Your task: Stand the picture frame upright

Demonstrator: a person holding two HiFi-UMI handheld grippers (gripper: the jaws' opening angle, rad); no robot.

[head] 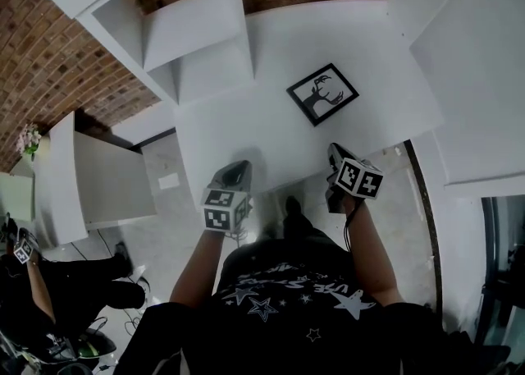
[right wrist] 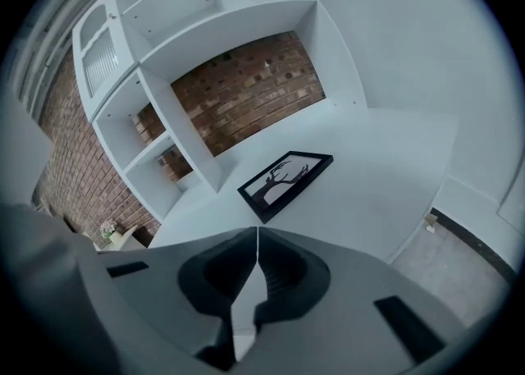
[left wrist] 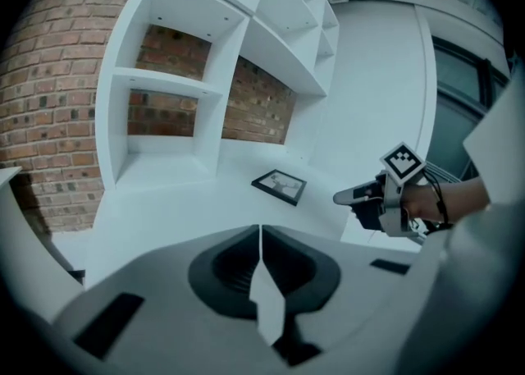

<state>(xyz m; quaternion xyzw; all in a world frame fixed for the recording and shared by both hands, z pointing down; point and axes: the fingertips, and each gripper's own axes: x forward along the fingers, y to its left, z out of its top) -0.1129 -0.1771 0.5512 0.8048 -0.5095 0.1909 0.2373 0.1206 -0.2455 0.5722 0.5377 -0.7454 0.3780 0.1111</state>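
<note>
A black picture frame (head: 322, 93) with a dark tree silhouette lies flat on the white desk (head: 246, 131), face up. It also shows in the left gripper view (left wrist: 279, 185) and the right gripper view (right wrist: 286, 180). My left gripper (head: 238, 170) hovers at the desk's near edge, jaws shut and empty. My right gripper (head: 335, 152) is over the near edge too, below the frame and apart from it, shut with nothing between its jaws. The right gripper (left wrist: 340, 197) is seen from the side in the left gripper view.
White open shelving (head: 189, 37) stands on the desk's left against a brick wall (head: 49, 53). A white wall (head: 476, 70) bounds the right. A white side cabinet (head: 98, 176) stands at the left. Another person's legs (head: 82, 279) are at lower left.
</note>
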